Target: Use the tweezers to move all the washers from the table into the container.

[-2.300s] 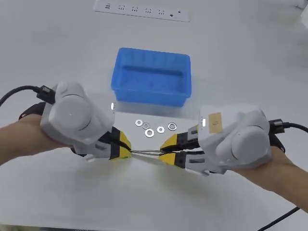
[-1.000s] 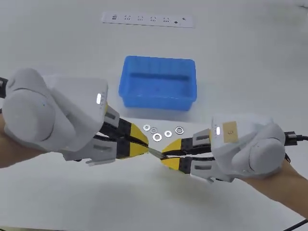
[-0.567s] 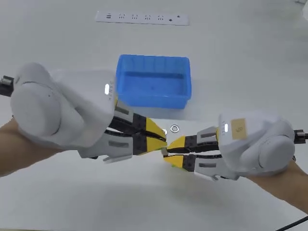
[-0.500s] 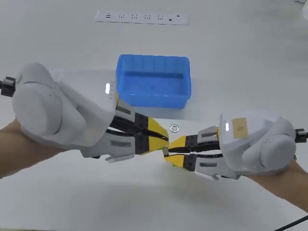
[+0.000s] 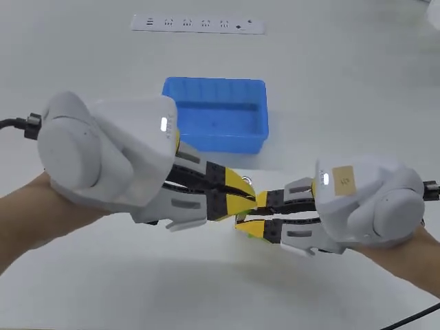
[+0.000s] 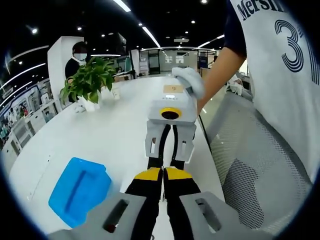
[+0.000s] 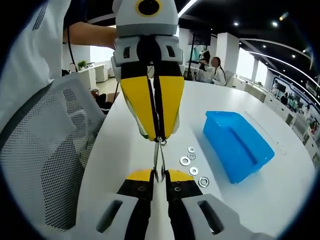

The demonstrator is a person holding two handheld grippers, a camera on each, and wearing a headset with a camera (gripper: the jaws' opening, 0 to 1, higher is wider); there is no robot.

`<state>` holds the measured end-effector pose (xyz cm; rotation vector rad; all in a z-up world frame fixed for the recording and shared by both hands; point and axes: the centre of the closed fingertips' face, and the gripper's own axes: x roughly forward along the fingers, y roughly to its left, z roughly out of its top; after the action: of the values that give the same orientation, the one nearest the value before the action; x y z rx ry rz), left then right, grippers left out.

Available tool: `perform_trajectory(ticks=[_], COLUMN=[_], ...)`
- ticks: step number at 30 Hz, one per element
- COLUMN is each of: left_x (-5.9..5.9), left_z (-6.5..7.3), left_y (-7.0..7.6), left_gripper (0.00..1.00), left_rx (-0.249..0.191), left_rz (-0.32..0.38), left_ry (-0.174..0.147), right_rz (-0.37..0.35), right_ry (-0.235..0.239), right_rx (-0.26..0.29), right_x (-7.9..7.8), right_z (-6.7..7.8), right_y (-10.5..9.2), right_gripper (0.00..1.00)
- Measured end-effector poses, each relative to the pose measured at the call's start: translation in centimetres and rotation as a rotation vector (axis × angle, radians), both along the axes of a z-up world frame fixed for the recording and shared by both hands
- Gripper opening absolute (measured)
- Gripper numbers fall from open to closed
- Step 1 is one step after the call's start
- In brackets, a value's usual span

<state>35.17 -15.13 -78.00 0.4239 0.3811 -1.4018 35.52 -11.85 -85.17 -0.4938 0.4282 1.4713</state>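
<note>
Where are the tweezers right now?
In the right gripper view, the tweezers bridge the right gripper and the left gripper, both shut on them, just left of the washers on the table.

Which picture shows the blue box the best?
The head view: the blue box is nearly whole, seen from above, with its open top and inside plain. The left gripper view has it small and low at the left; the right gripper view shows it slanted at the right.
</note>
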Motion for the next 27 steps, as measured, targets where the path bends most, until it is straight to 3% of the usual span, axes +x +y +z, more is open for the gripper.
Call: perform_trajectory(ticks=[6,11,15,17,27], left_x=[0.0,0.7,0.4,0.4,-0.2], left_z=[0.0,-0.2,-0.6,-0.5,0.2], left_y=[0.1,0.5,0.4,0.3,0.9], left_gripper=[0.05,0.06,0.06,0.06,0.05], left_rx=[0.003,0.007,0.012,-0.013,0.003], left_rz=[-0.010,0.007,-0.020,-0.020,-0.063], left_ry=[-0.003,0.001,-0.010,0.013,-0.010], right_rz=[0.008,0.030,0.038,0.040,0.040], right_ry=[0.026,-0.004,-0.004,-0.006,0.018], right_rx=[0.028,0.009,0.009,0.006,0.028], right_x=[0.0,0.0,0.1,0.1,-0.5], right_z=[0.2,0.0,-0.1,-0.1,0.5], right_y=[0.9,1.3,1.3,1.2,1.9], right_gripper=[0.12,0.09,0.08,0.08,0.08])
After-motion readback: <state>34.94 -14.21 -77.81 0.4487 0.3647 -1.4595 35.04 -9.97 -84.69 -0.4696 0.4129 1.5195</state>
